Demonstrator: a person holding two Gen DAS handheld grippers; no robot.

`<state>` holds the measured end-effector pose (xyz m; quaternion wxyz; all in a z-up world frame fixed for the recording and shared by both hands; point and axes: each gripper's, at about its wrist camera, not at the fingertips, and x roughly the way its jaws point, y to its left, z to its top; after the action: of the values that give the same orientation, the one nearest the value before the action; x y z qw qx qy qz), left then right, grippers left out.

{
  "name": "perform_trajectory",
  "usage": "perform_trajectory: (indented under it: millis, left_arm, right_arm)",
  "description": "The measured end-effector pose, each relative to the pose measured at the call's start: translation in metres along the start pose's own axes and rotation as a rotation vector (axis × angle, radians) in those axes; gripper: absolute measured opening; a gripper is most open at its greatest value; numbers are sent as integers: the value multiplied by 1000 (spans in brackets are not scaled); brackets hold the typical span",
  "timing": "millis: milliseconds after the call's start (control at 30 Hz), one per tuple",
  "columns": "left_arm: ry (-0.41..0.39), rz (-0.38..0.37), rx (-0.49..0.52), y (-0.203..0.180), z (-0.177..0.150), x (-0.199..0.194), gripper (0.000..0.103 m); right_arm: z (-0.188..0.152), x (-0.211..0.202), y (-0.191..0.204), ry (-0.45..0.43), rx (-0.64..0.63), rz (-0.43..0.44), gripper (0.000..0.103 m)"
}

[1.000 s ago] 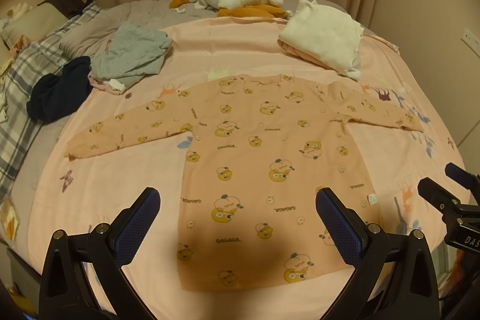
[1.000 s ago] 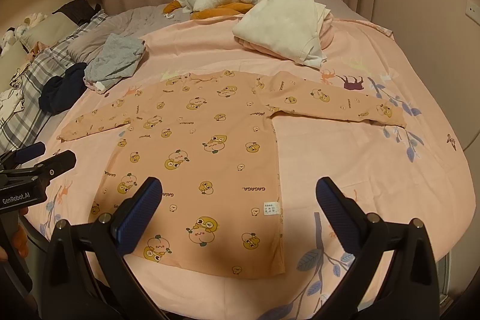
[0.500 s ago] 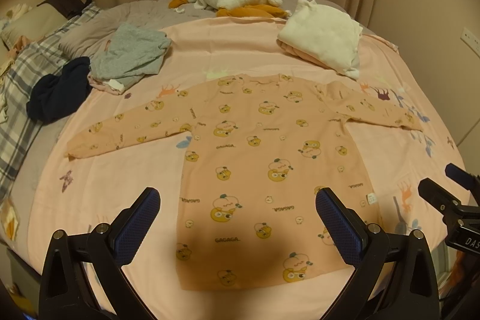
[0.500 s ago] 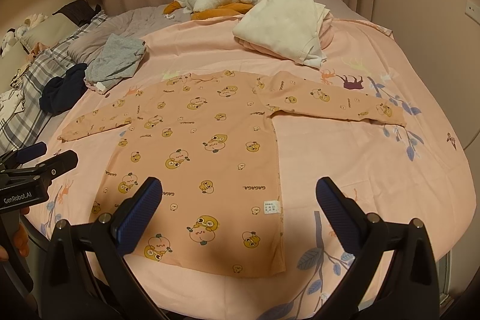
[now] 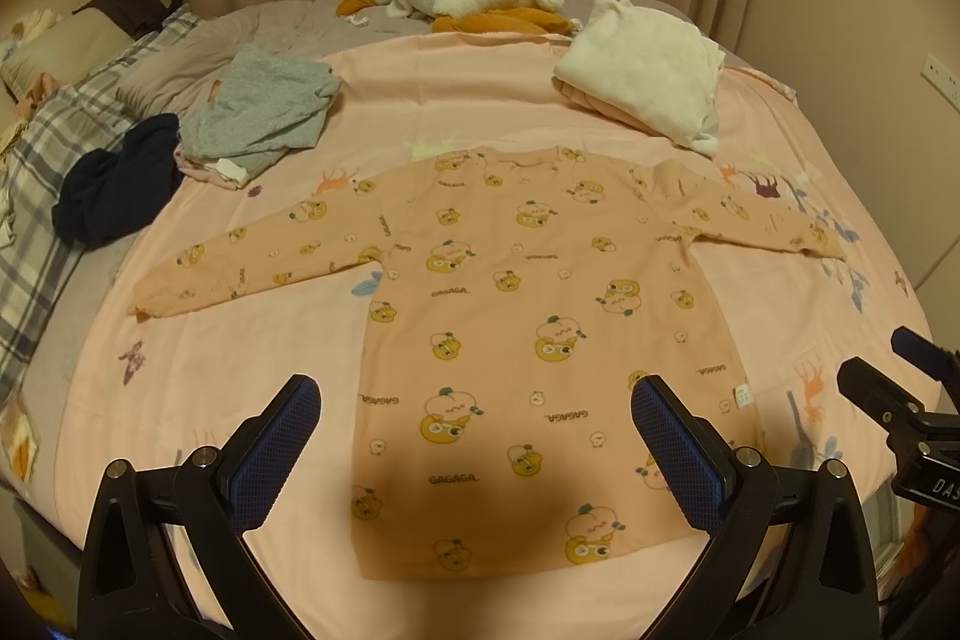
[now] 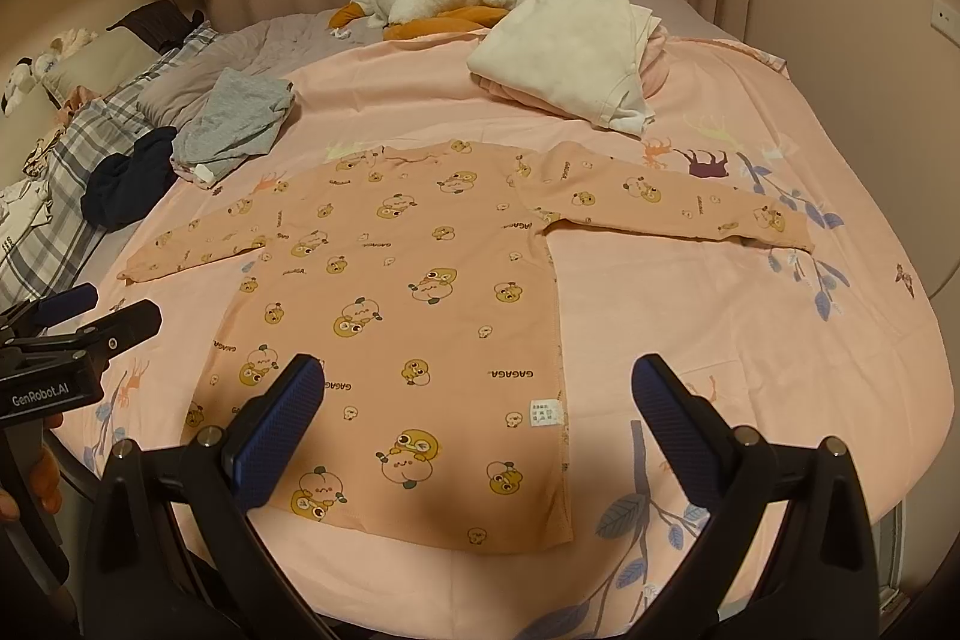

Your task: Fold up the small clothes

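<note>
**Both tongs wide open above the spread shirt**

Both of my tongs hang spread wide with nothing between the pads: my left gripper point(image 5: 474, 451) over the near hem, my right gripper point(image 6: 478, 424) over the hem's right corner. Neither touches cloth. Below them the peach long-sleeved shirt point(image 5: 540, 340) lies flat on the pink sheet point(image 5: 240, 370), both sleeves stretched out sideways, hem nearest me. Beyond the collar sit a folded white garment point(image 5: 648, 70) and, to the left, a grey garment point(image 5: 264, 112) beside a dark navy one point(image 5: 114, 196).
</note>
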<state>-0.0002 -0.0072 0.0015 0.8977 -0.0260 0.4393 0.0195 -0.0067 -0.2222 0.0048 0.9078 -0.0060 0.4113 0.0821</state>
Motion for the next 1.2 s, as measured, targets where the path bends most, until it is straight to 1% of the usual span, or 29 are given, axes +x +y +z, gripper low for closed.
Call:
perform_trajectory:
  millis: [267,400,467,500,533,600,667,700,733,767,800,867,900,967,1067,1167,1200]
  left_arm:
    - [10,0,5,-1,-2,2,102]
    - [48,-13,-3,-6,-3,17,102]
    - [68,-8,-1,-7,-3,22,102]
    - [72,-14,-3,-7,-3,26,102]
    - [98,-18,-6,-7,-2,28,102]
    - [110,-44,-17,-8,-1,32,102]
    - [103,-85,-33,-9,1,36,102]
    - [75,-102,-34,-10,2,38,102]
    - [73,-122,-43,-11,3,42,102]
    - [73,-142,-48,-12,5,46,102]
    - [88,-168,-66,-15,6,48,102]
    - [97,-195,-76,-21,10,56,102]
    - [106,-176,-56,-24,9,63,102]
    - [117,-178,-54,-30,13,75,102]
    - [121,-211,-67,-36,17,87,102]
    - [120,-231,-77,-41,22,100,102]
    - [117,-239,-79,-43,25,105,102]
  right_arm:
    - [-1,4,0,20,12,-9,103]
    - [-4,10,-7,35,38,-18,103]
    - [-5,12,-12,18,44,-25,103]
    - [-6,12,-14,9,48,-29,103]
    - [-6,12,-16,-1,48,-35,103]
    - [-6,14,-23,-13,76,-27,103]
    - [-6,16,-32,-15,108,-24,103]
    - [-6,18,-38,-14,122,-25,103]
    - [-6,20,-44,-14,133,-30,103]
    - [-7,23,-51,4,147,-37,103]
    - [-8,28,-62,6,179,-28,103]
    - [-9,36,-79,32,229,-26,103]
    - [-10,41,-88,33,252,-22,103]
    - [-11,51,-110,43,317,-13,103]
    - [-16,65,-151,32,455,19,100]
    - [-19,79,-192,-10,572,26,96]
    - [-19,86,-208,-21,616,15,95]
